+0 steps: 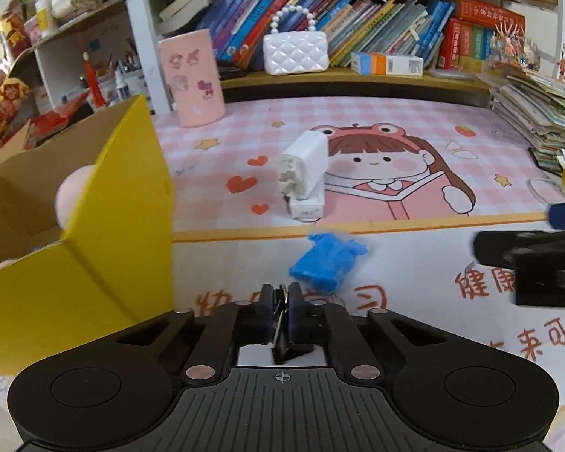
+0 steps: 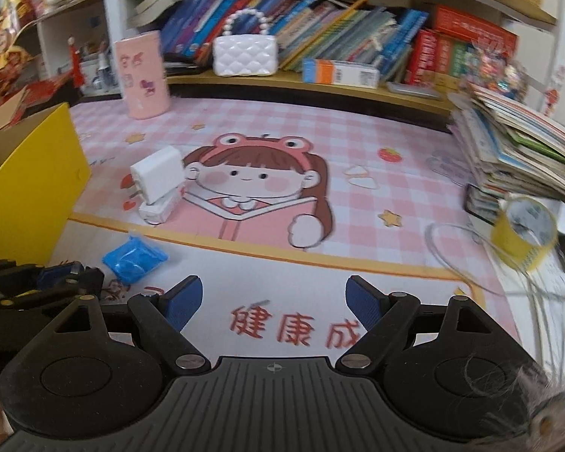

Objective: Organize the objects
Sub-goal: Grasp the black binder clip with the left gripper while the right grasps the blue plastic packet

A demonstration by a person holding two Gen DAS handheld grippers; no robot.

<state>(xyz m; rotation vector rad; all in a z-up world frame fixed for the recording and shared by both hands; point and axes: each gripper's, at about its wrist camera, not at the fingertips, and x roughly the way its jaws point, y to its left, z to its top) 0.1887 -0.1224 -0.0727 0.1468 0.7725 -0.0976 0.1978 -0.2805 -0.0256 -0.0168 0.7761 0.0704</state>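
Observation:
My left gripper [image 1: 281, 295] is shut on a small black binder clip [image 1: 281, 342] with metal wire handles, held low over the desk mat. A crumpled blue plastic item [image 1: 326, 261] lies just ahead of it and also shows in the right wrist view [image 2: 133, 258]. Two white chargers [image 1: 305, 173] lie stacked on the mat, one on top of the other; the right wrist view shows them too [image 2: 158, 184]. A yellow cardboard box [image 1: 75, 226] stands open at the left with a pale pink ball [image 1: 73, 192] inside. My right gripper [image 2: 273, 301] is open and empty above the mat.
A pink cylinder holder [image 1: 192, 79] and a white quilted purse [image 1: 295, 52] stand at the back by a shelf of books. A stack of books [image 2: 523, 158], a yellow tape roll [image 2: 523, 233] and a white cable [image 2: 471, 263] lie at the right.

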